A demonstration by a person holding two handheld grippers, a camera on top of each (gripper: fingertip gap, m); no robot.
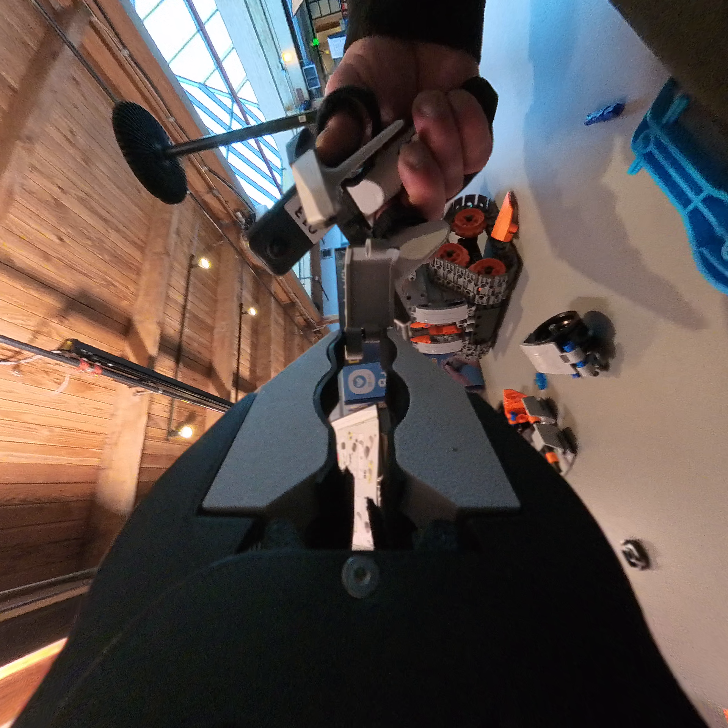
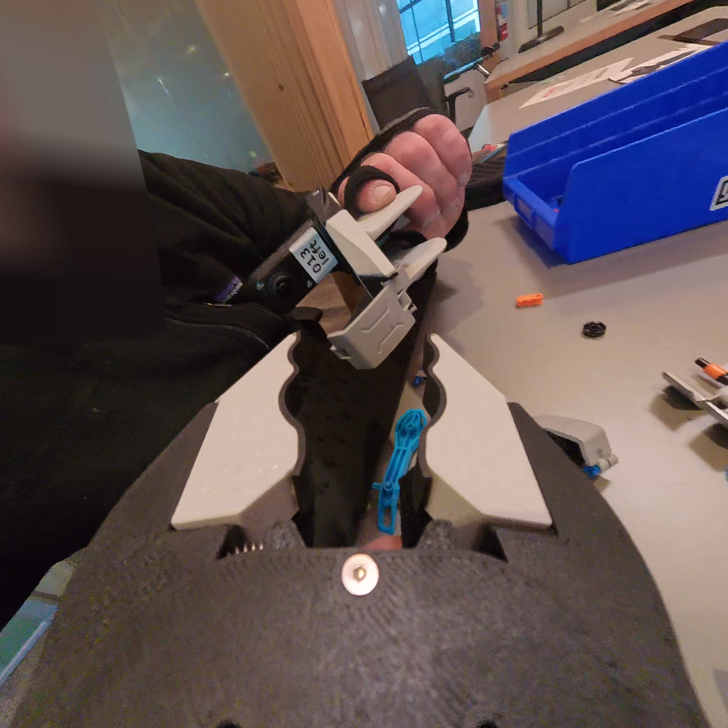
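The left gripper [image 1: 364, 346] has its fingers seemingly clamped on a grey brick panel [image 1: 370, 291], held just past the tips of the right gripper [image 2: 362, 340], whose fingers stand apart, empty.

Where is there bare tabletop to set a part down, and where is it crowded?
Bare: the table between the orange piece, the black wheel and the loose grey panel; also the strip before the blue bin. Crowded: the right edge, by the grey-and-orange parts.
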